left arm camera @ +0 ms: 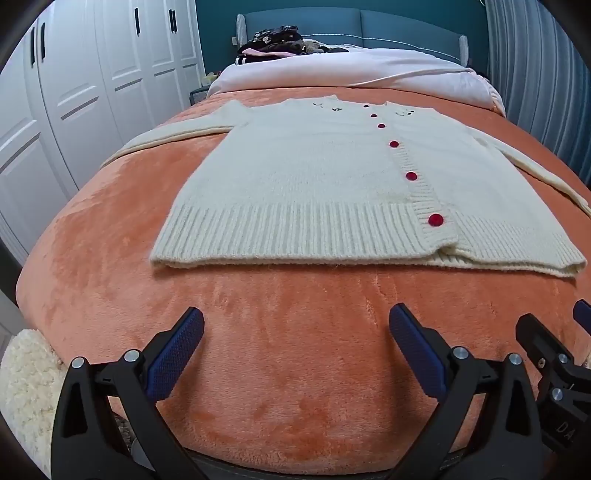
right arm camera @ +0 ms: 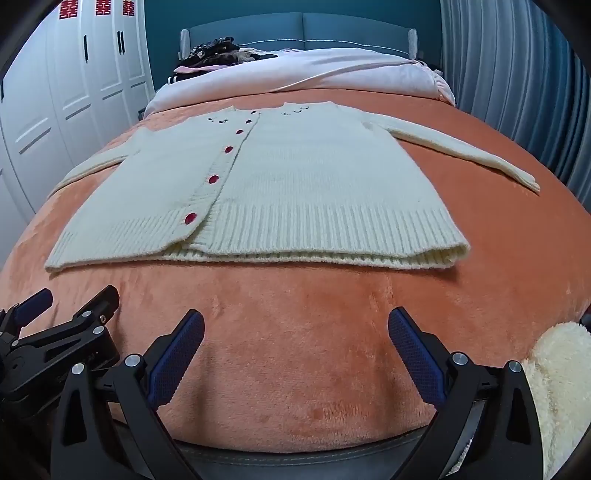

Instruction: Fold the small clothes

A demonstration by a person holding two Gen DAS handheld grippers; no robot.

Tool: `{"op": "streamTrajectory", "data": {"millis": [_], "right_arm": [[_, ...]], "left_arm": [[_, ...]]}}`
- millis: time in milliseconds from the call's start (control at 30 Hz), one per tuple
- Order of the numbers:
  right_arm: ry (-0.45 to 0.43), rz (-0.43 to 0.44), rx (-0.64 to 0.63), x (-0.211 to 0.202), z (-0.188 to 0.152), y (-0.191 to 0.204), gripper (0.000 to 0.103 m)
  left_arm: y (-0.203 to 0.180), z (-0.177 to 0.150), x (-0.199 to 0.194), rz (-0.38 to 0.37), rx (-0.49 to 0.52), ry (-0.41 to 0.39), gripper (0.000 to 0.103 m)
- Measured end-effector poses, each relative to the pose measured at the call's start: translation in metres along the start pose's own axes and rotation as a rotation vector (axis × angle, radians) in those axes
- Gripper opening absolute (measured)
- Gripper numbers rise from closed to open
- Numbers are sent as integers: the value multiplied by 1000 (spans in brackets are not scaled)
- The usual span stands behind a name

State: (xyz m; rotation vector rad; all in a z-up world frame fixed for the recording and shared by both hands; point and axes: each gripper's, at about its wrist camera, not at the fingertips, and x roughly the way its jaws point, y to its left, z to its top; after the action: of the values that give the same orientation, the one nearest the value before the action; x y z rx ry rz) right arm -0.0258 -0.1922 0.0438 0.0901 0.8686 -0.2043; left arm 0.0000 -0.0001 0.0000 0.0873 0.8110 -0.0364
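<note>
Cardigan (left arm camera: 314,184), one only, cream knit, lies flat and face up on the orange plush blanket (left arm camera: 277,350) that covers the bed. It is buttoned, with its ribbed hem toward the cameras and its neckline toward the headboard. Six red buttons (left arm camera: 436,220) can be counted down the placket in the left wrist view; the right wrist view shows five clearly, and the one nearest the collar is too small to be sure of. Both sleeves are spread outward: one sleeve (right arm camera: 472,151) reaches toward the curtain side, the other (left arm camera: 173,134) toward the wardrobe side.

Two tongs are in view, both hovering over bare blanket just short of the hem, touching nothing. The left tongs (left arm camera: 295,347) are spread wide, blue pads apart, with nothing between them. The right tongs (right arm camera: 295,347) are likewise spread wide and hold nothing. Each shows at the edge of the other's view, just beside it.

Beyond the cardigan lies a pale pink duvet (left arm camera: 351,70), folded back across the bed. Behind that, against the blue headboard (left arm camera: 351,26), sits one heap of dark clothes (left arm camera: 277,40). White wardrobe doors (left arm camera: 92,85) stand along one side, a pleated curtain (right arm camera: 517,74) along the other. A fluffy cream fabric (right arm camera: 565,369) shows at the near bed edge.
</note>
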Motion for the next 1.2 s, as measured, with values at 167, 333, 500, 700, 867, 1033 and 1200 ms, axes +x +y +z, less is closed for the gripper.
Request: {"op": "streamTrajectory", "data": {"millis": [167, 333, 500, 700, 867, 1033, 1200], "right_arm": [[3, -2, 1, -3, -2, -1, 98], [21, -2, -2, 3, -1, 1, 98], [26, 2, -4, 3, 0, 0, 98], [23, 2, -16, 4, -2, 2, 98], [24, 2, -19, 4, -2, 2, 98], [23, 0, -19, 3, -2, 3, 98], [24, -1, -18, 3, -2, 3, 98]], "left_arm": [[0, 0, 0, 2, 3, 1, 98], [-1, -1, 0, 2, 9, 2, 98], [1, -5, 2, 3, 11, 7, 98], [-2, -4, 2, 7, 15, 10, 98], [-3, -4, 2, 8, 17, 11, 98], [-4, -4, 3, 9, 19, 10, 98], [-5, -4, 2, 7, 18, 12, 98]]}}
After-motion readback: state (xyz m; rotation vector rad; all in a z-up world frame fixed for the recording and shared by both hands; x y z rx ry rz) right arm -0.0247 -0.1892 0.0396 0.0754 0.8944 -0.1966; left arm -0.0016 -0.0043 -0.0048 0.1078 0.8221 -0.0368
